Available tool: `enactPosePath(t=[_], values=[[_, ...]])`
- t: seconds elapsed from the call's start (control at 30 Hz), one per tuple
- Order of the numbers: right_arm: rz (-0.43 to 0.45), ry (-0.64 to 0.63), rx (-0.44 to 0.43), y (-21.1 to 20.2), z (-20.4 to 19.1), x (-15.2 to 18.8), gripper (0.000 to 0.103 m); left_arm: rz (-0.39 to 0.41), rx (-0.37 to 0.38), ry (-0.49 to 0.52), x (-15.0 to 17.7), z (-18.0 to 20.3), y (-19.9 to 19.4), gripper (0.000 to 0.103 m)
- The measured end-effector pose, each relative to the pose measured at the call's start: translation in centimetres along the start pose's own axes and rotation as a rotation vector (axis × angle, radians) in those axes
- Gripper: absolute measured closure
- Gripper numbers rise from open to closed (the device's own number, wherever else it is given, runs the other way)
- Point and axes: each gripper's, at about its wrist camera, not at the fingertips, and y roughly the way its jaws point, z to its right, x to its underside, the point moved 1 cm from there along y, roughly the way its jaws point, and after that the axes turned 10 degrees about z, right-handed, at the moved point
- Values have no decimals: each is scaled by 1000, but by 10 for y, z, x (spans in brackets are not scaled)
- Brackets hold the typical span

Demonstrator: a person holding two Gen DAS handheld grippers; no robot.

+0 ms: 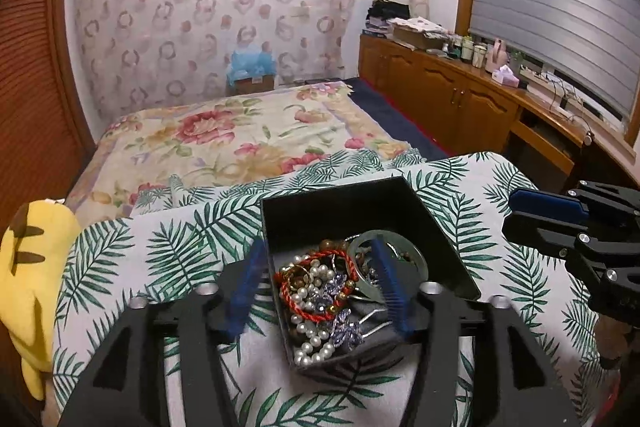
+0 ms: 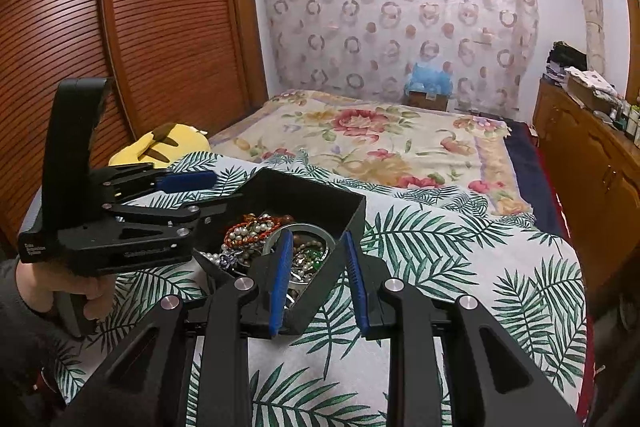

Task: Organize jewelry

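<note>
A black open box (image 1: 436,223) sits on a palm-leaf cloth and holds a pile of jewelry: pearl strands (image 1: 316,343), a red cord bracelet (image 1: 320,315), a pale green bangle (image 1: 384,239). My left gripper (image 1: 320,287) is open, its blue pads astride the box's left wall, over the jewelry. The box also shows in the right wrist view (image 2: 320,203). My right gripper (image 2: 318,259) is open, its pads either side of the box's near right wall. The left gripper (image 2: 192,183) shows there at the box's left edge.
The palm-leaf cloth (image 1: 168,247) covers the surface under the box. A yellow plush toy (image 1: 28,267) lies at its left edge. A bed with a floral blanket (image 1: 240,131) lies beyond. A wooden cabinet (image 1: 460,87) with clutter runs along the right wall.
</note>
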Motion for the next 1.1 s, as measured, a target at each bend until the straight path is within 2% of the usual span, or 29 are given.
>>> enactPosePath(t=[0.1,0.2,0.23,0.27,0.37,0.5,0.57,0.67,0.77,1.1], values=[[10,11,6,-6,0,2,74,19,-16,-2,3,-2,-11,21],[22,13,15,-12,-4,1,72,53,-39,-8,6,-3,-28,11],[25,14,19,-14,-5,2,65,58,-53,-5,7,-2,-32,9],[32,13,26,-17,-6,2,57,65,-65,-2,7,-2,-37,8],[57,11,44,-26,-9,1,43,81,-86,1,6,-2,-52,8],[95,26,64,-41,-12,-4,31,100,-97,-8,7,0,-74,8],[114,30,77,-51,-14,-6,20,109,-101,-9,7,3,-83,8],[154,24,90,-67,-20,-9,9,123,-105,-9,6,7,-98,8],[184,16,109,-81,-25,-12,3,135,-102,-22,6,11,-111,8],[242,38,168,-130,-35,-12,3,178,-157,-37,6,21,-164,8]])
